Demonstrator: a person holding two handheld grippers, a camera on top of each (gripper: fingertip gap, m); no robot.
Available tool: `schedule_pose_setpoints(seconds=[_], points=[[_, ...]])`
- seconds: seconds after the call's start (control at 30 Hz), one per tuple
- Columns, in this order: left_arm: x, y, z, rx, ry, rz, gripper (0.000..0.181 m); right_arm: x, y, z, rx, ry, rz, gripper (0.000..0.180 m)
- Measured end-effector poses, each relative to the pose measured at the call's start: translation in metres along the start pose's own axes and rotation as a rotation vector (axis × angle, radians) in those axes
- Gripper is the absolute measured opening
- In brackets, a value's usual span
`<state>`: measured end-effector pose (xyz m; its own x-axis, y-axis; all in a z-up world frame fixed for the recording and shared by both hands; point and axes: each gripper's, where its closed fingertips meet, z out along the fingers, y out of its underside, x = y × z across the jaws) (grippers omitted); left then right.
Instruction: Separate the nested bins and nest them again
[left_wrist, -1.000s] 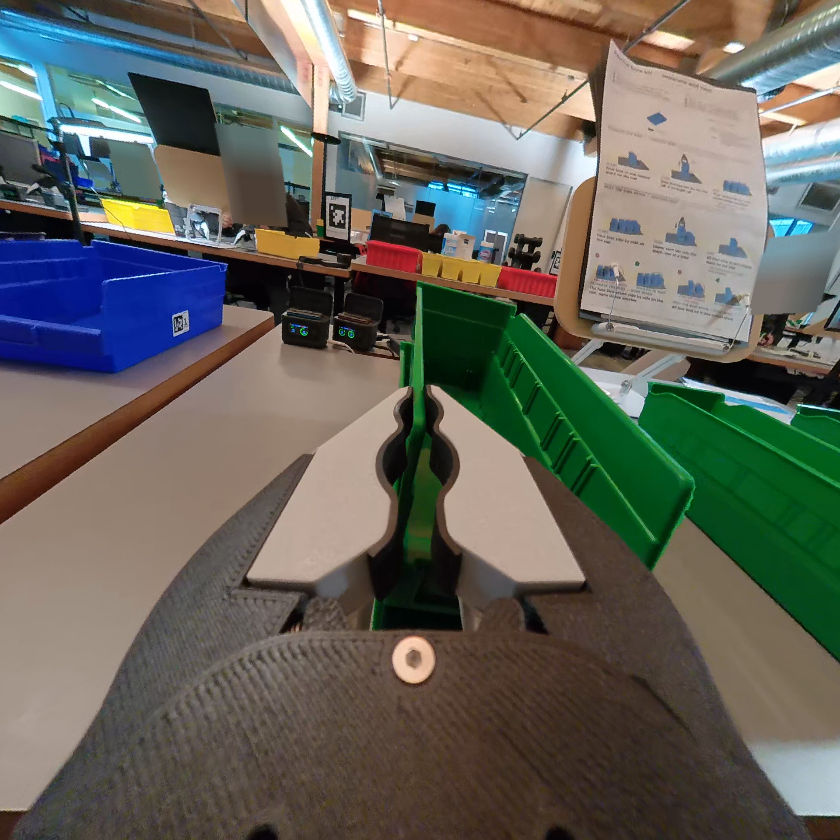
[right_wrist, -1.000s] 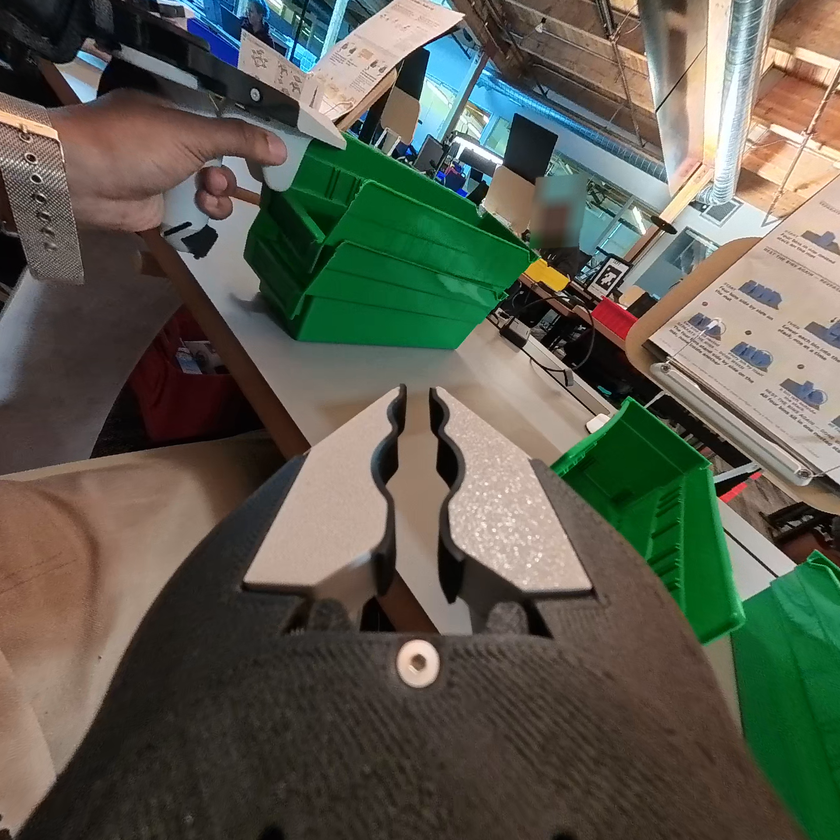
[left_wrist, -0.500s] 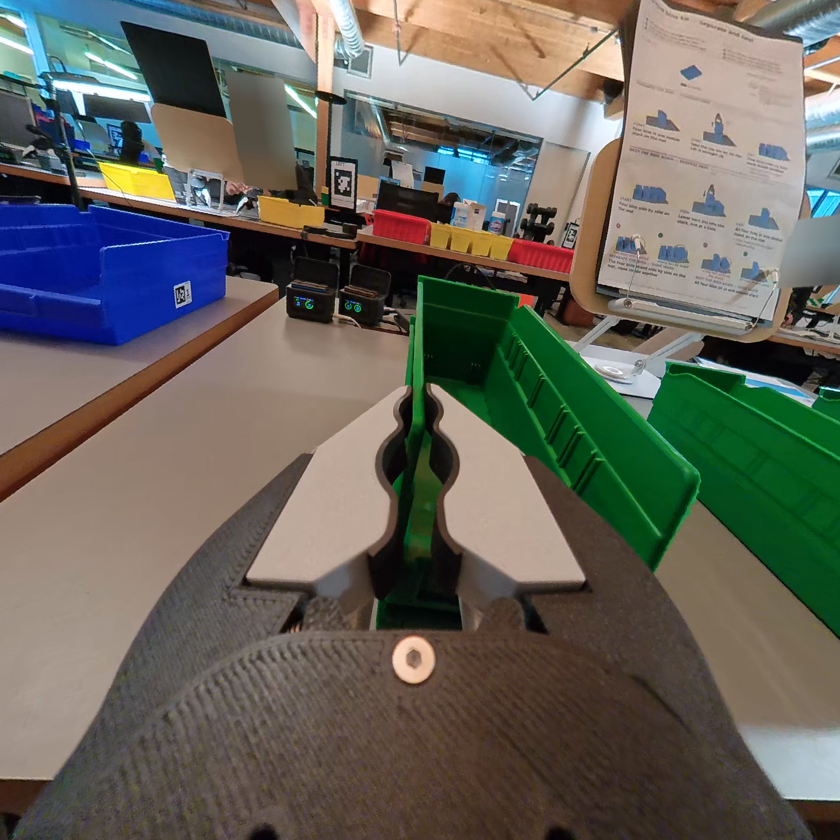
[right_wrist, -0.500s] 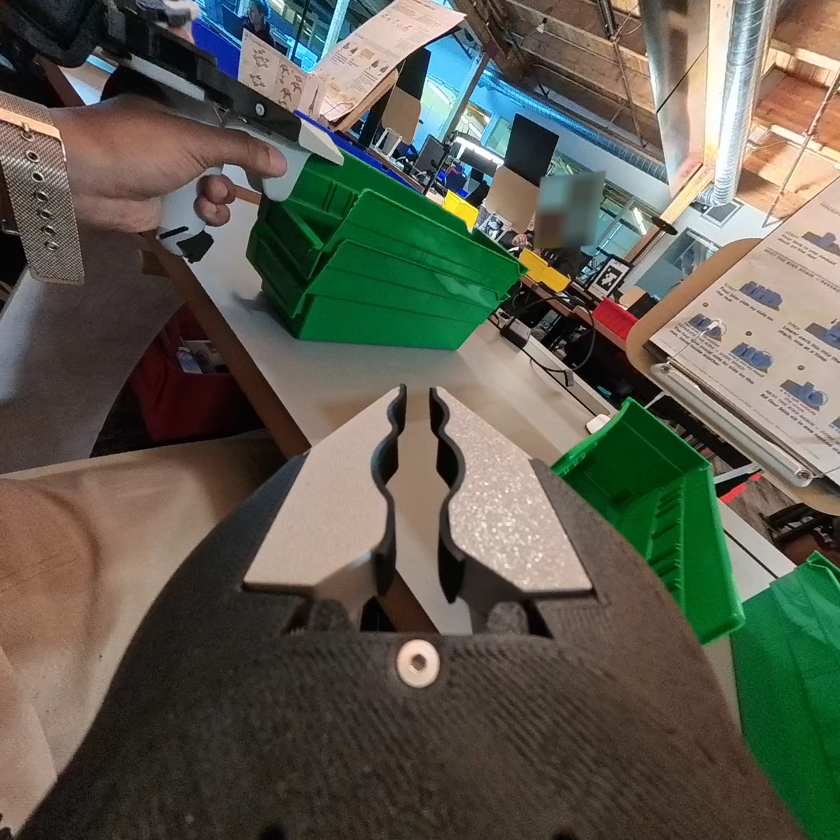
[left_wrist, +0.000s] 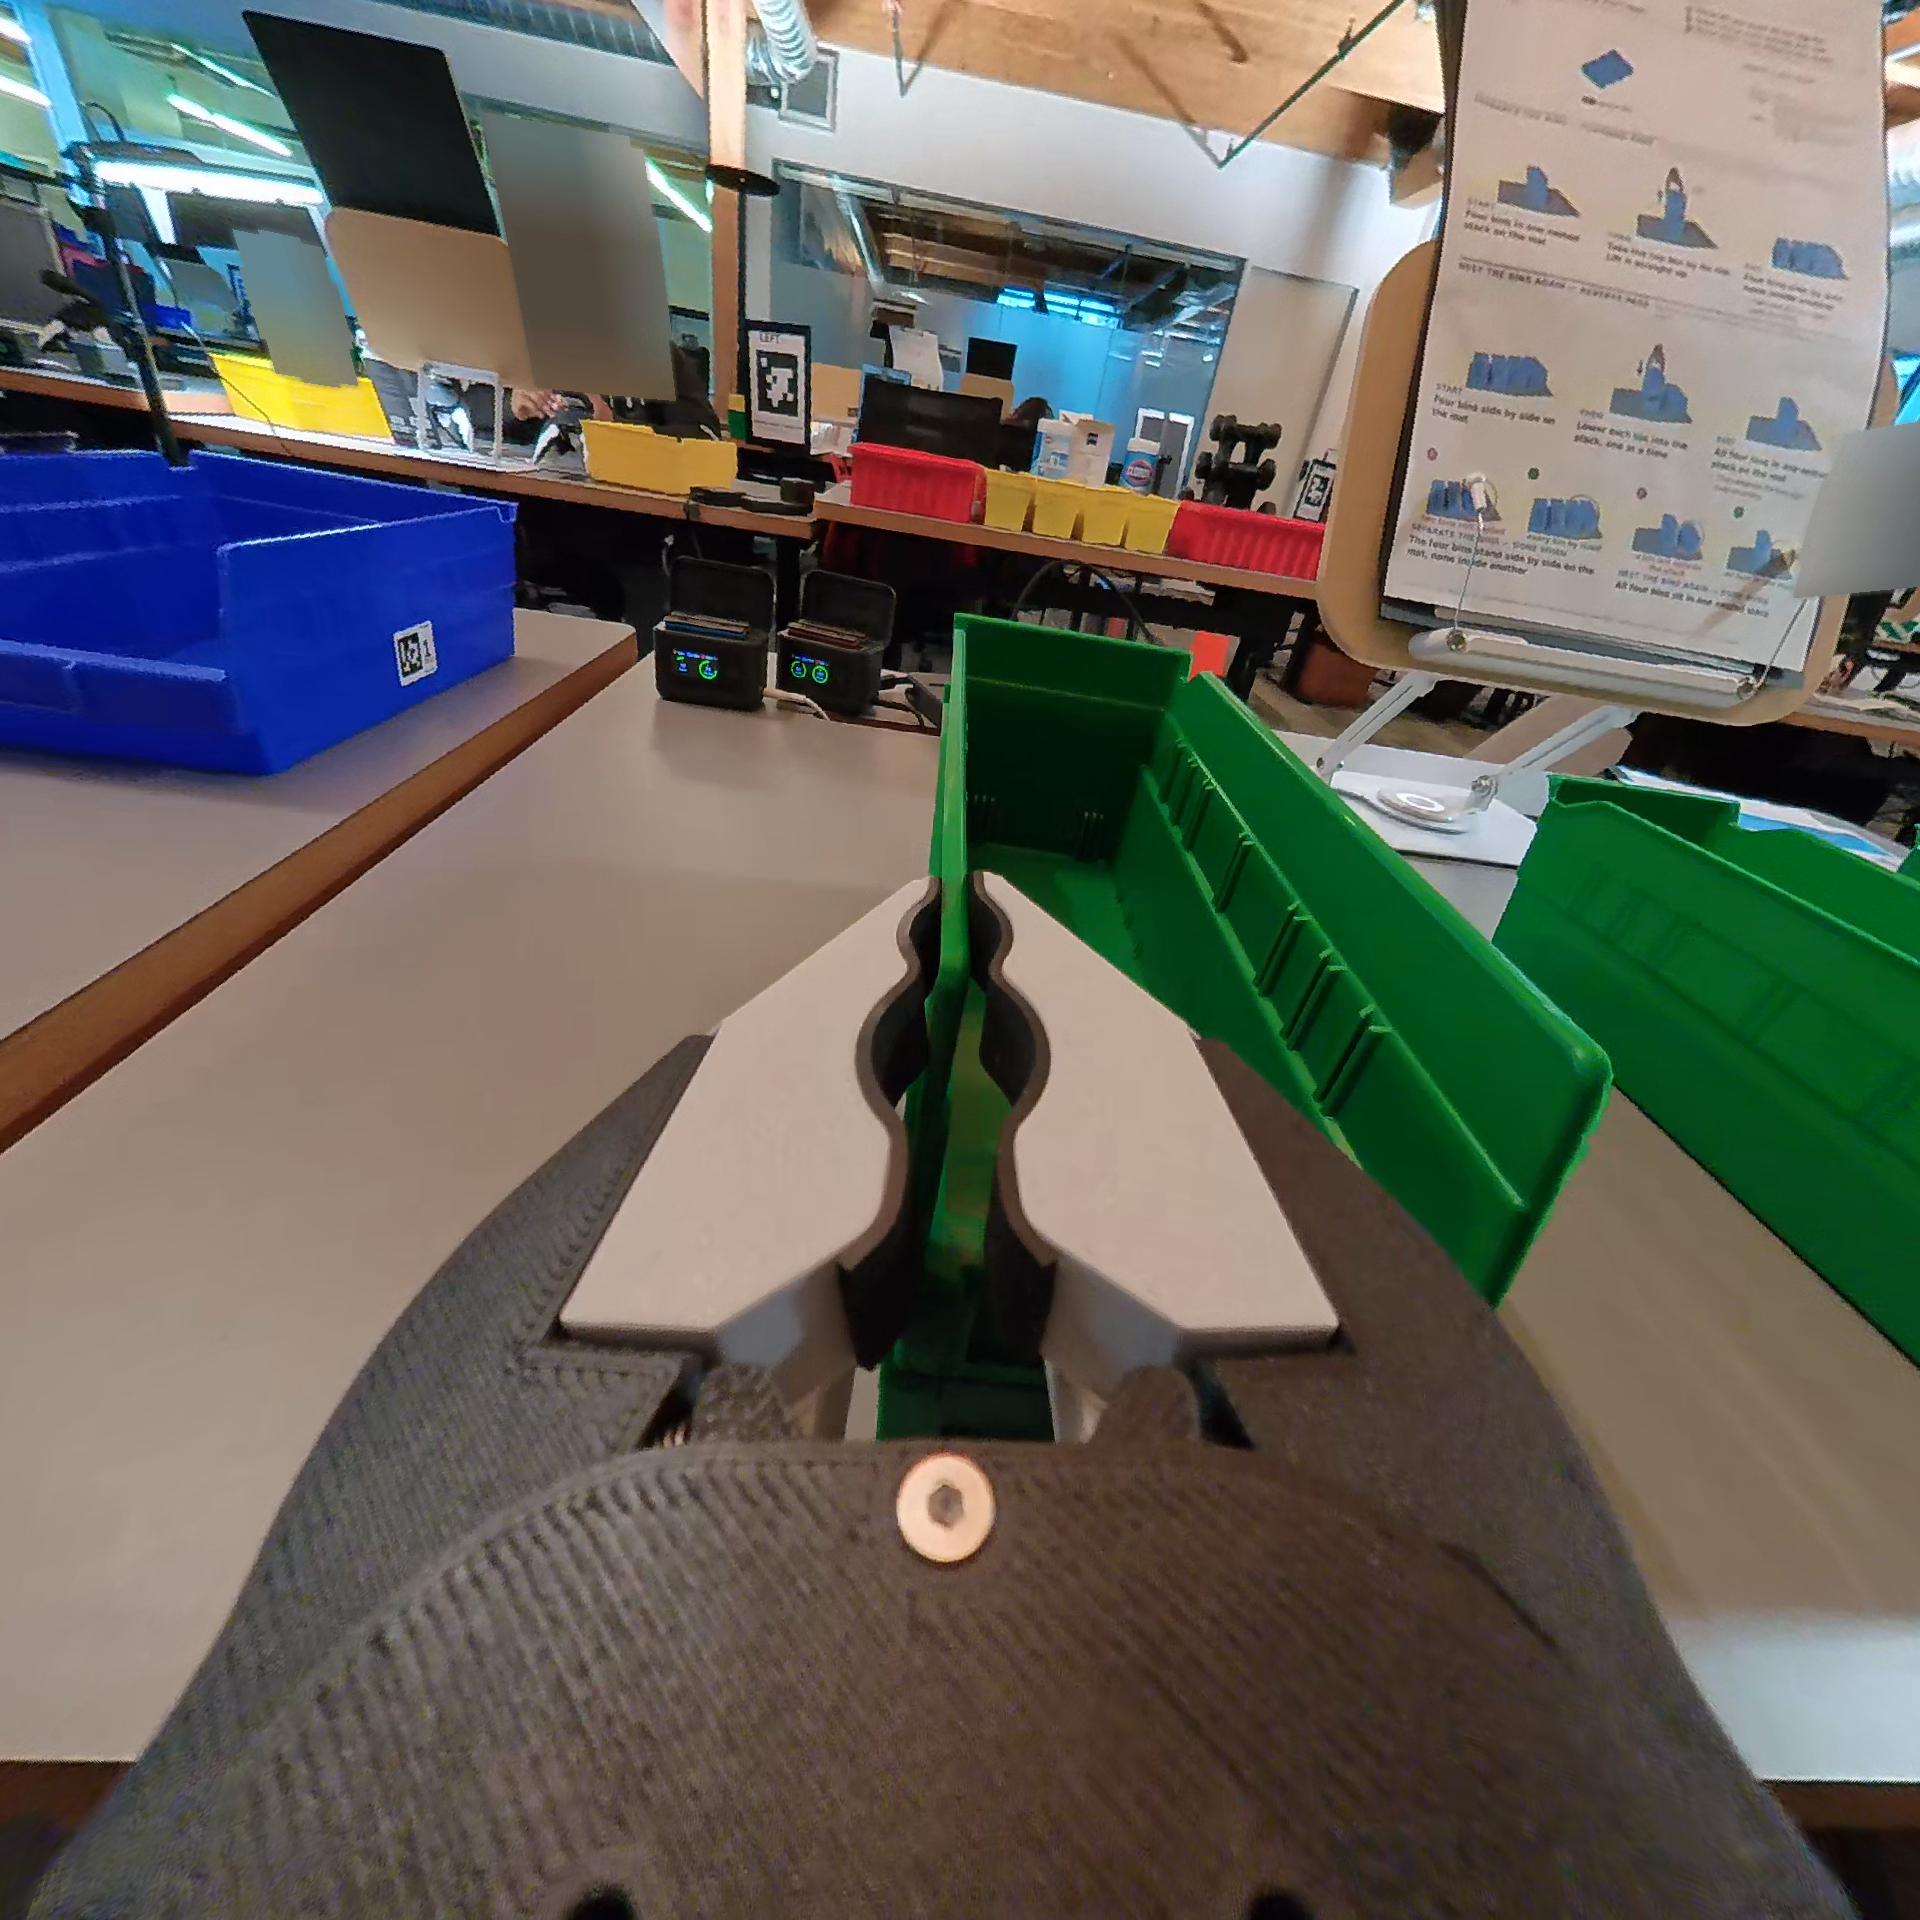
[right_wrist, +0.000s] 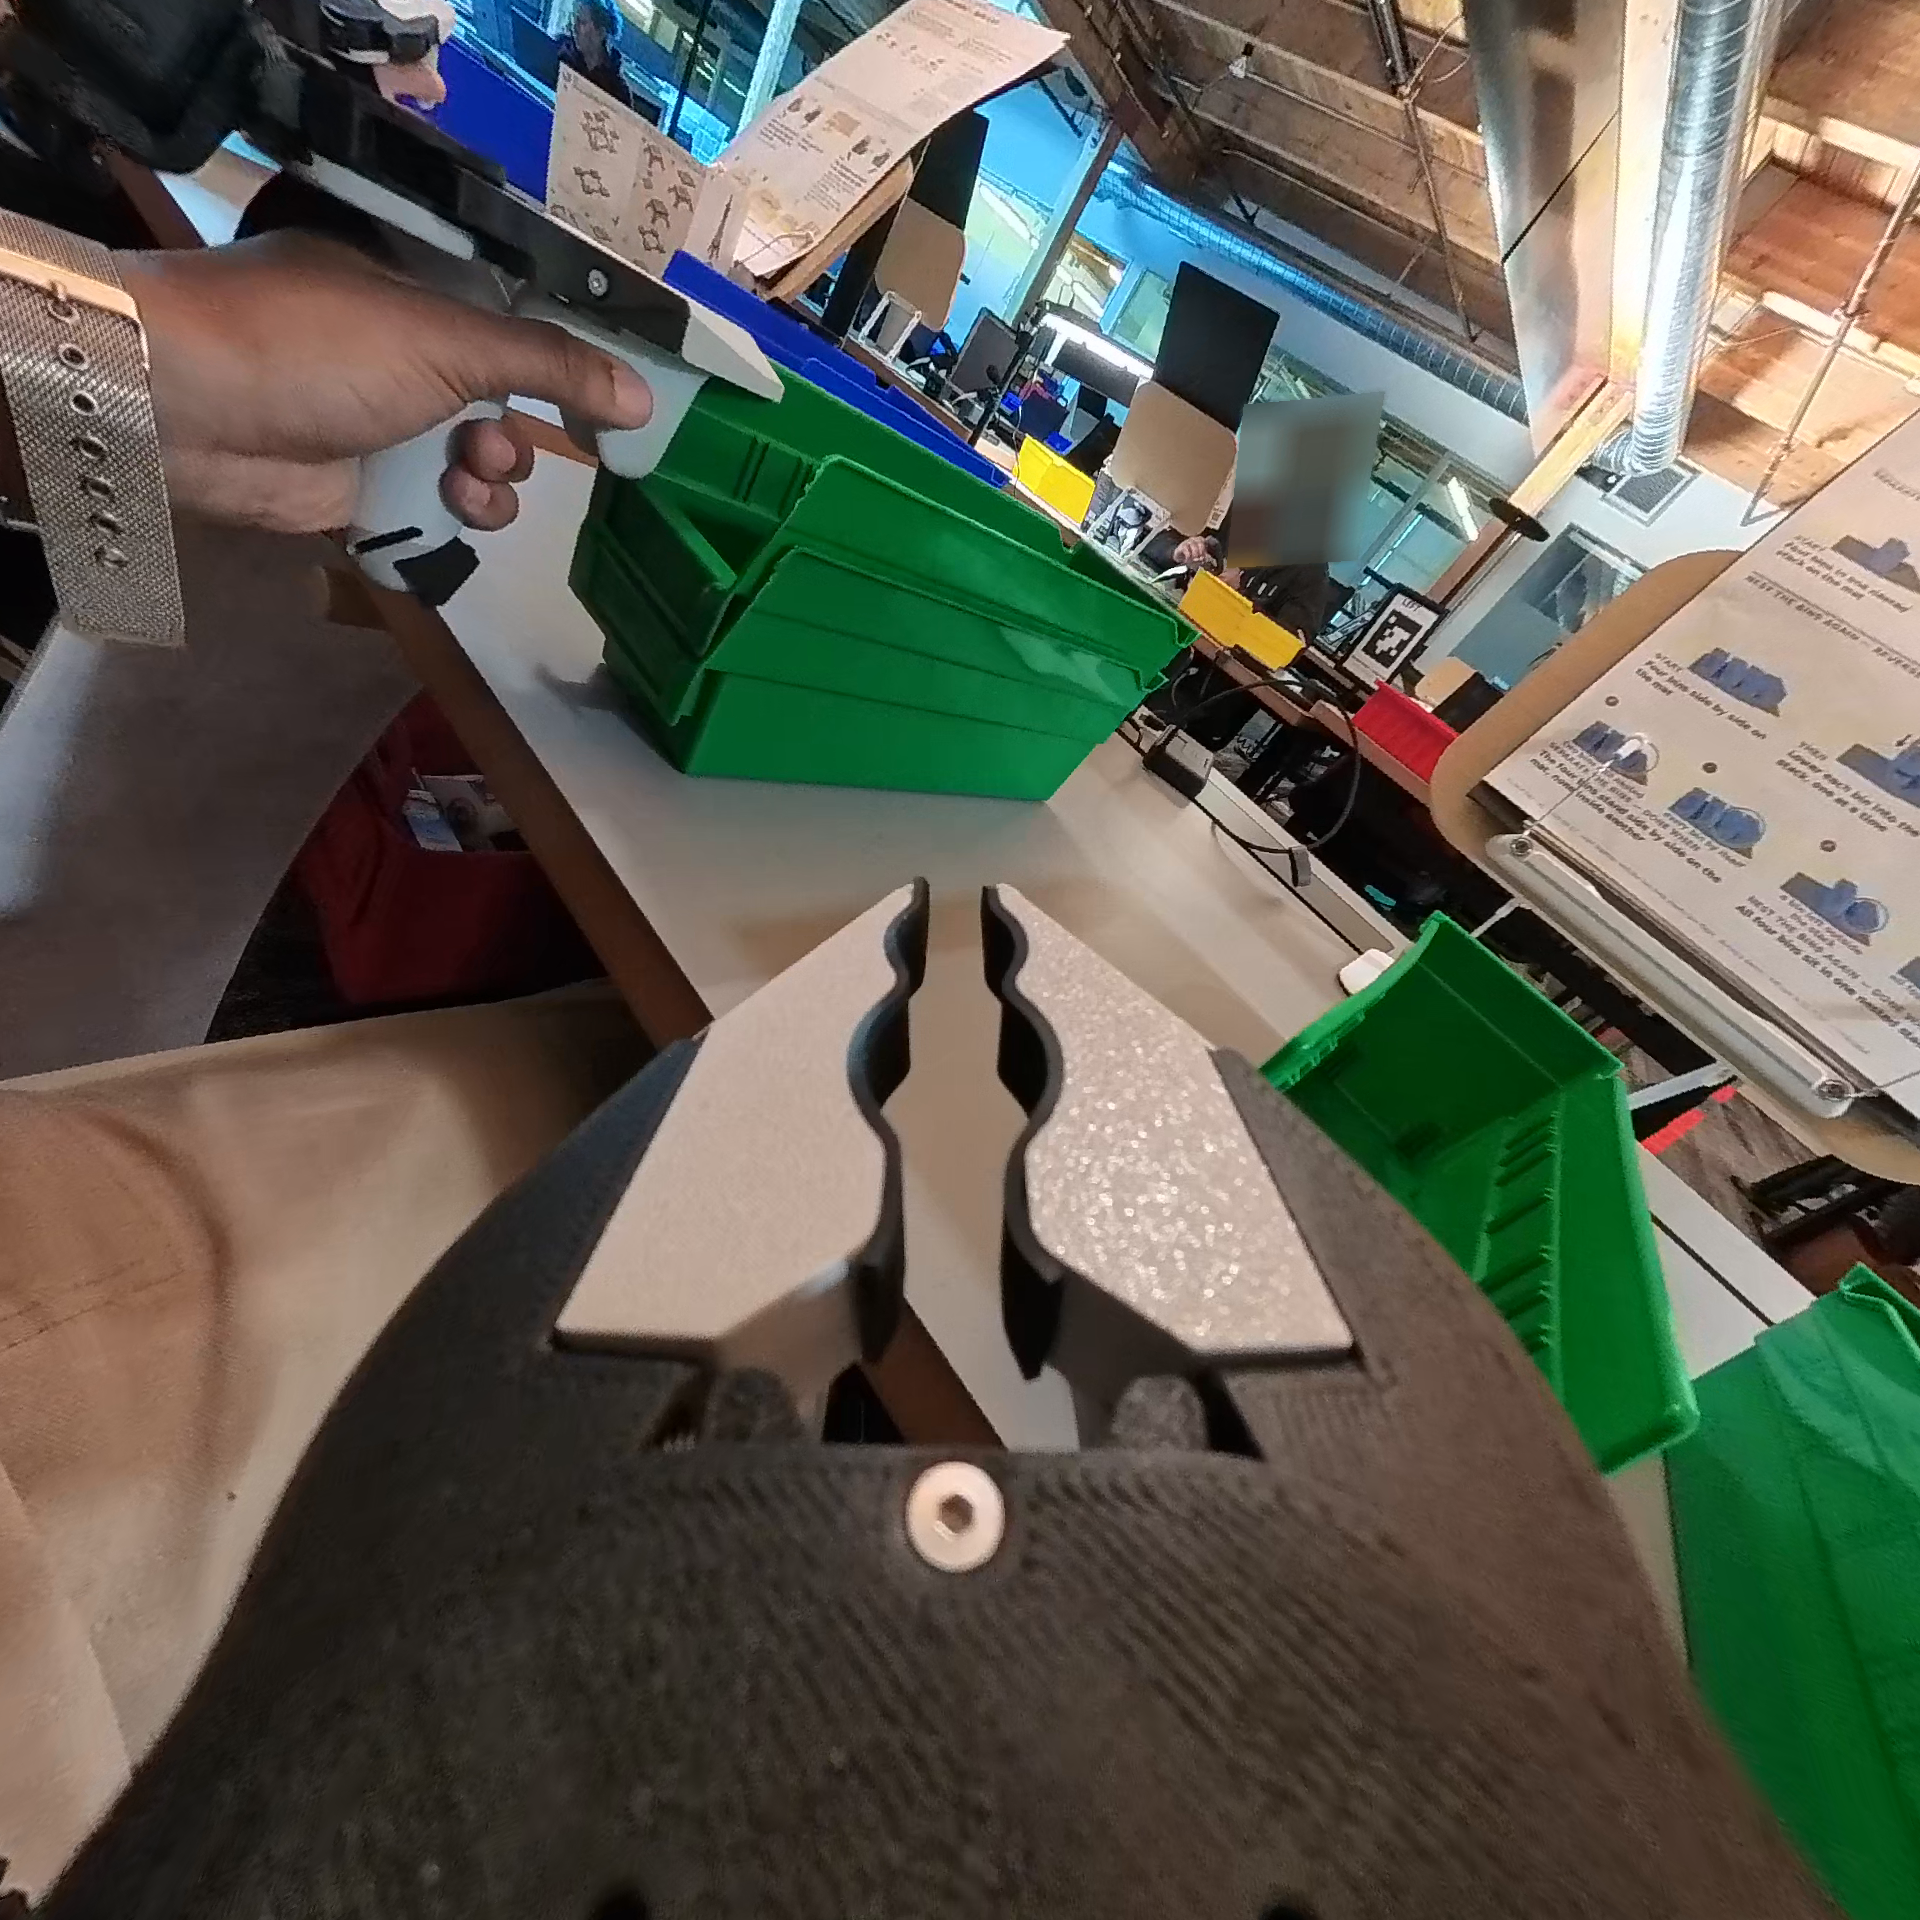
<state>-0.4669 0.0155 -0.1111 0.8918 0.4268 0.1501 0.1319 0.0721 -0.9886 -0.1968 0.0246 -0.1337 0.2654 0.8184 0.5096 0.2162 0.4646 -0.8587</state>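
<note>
Bins first: a green stack (right_wrist: 883, 665) of nested bins sits near the table's (left_wrist: 416, 1143) front edge, and the left tongs (left_wrist: 958, 904) are closed on the left side wall of its top bin (left_wrist: 1247, 935), the green wall pinched between the grey fingers (left_wrist: 769, 1132). In the right wrist view that same tool shows farther off, held by a hand (right_wrist: 312, 405) at the stack's near end. Two more green bins lie apart to the right: one just beside the right tongs (right_wrist: 1496, 1174), another cut off at the frame's lower right corner (right_wrist: 1808, 1558).

The right tongs (right_wrist: 954, 909) hang narrow and empty, a slim gap between the fingers and only table behind them, well apart from the stack.

Judging from this, the top bin is either being seated or about to be lifted. Either way it should be kept level and moved straight along the stack's walls, since a one-sided grip tends to tilt a long bin and jam it. The free right tongs could steady the lower bins.

How many bins make up the stack is hard to count; the layered rims suggest three or so. Whether the gripped bin is fully seated cannot be told, as its base is hidden. A blue bin (left_wrist: 260, 613) rests on the neighbouring table.
</note>
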Motion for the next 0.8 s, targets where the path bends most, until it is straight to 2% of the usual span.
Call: schedule_pose_setpoints(seconds=[0.8], points=[[0.0006, 0.0043, -0.0001, -0.024, -0.012, 0.032, 0.002, -0.0003, 0.0001, 0.0001, 0.000, -0.001, -0.007, 0.009]])
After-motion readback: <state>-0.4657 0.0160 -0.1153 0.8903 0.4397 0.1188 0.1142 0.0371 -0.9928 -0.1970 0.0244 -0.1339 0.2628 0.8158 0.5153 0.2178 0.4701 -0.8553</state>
